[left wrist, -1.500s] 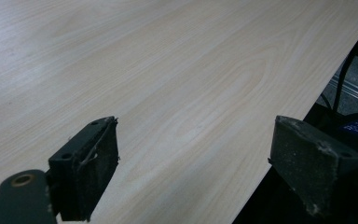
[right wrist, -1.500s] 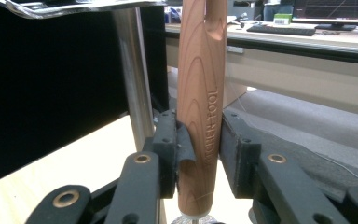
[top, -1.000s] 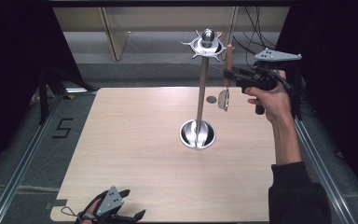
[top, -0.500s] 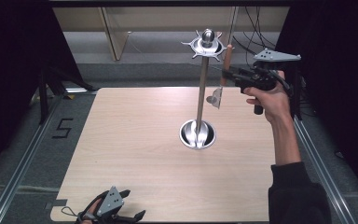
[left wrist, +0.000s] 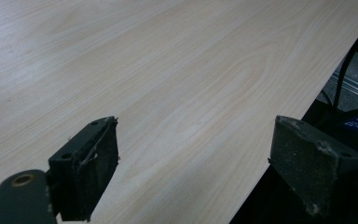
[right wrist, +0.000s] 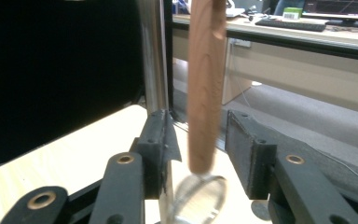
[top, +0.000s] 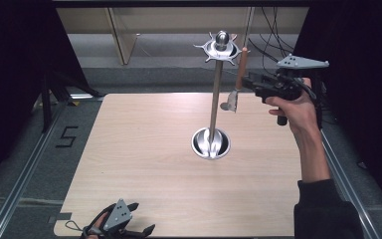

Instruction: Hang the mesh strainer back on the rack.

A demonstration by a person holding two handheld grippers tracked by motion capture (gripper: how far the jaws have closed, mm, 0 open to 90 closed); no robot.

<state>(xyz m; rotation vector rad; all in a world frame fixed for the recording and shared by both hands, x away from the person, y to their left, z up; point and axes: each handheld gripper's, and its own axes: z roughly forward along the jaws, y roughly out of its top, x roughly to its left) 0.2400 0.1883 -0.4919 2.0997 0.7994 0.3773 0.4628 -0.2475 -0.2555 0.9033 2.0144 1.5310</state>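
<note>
- Release is what has just happened: the right gripper [top: 248, 83] has been opening its jaws within the last half second, and in the right gripper view there is a clear gap on each side of the wooden handle, so the pads [right wrist: 157, 140] no longer press on it.
- Wooden-handled utensil [top: 239, 74] now hangs by itself from the ring of hooks [top: 221, 49] at the top of the steel stand [top: 215, 104]; a second ago it was tilted and clamped between the jaws, now it hangs near upright with its metal head [top: 232, 101] lowest.
- Judged from this, the hanging step looks done; the handle is blurred in the right gripper view, so the utensil may be swinging.
- Right hand [top: 293, 102] holds its gripper raised at about 2 o'clock from the stand's base [top: 211, 144], jaws pointing level toward the pole, forearm reaching up from the table's near right corner.
- Left gripper [top: 129, 230] rests at 7 o'clock near the front edge of the table [top: 144, 149], jaws spread wide with nothing between them.
</note>
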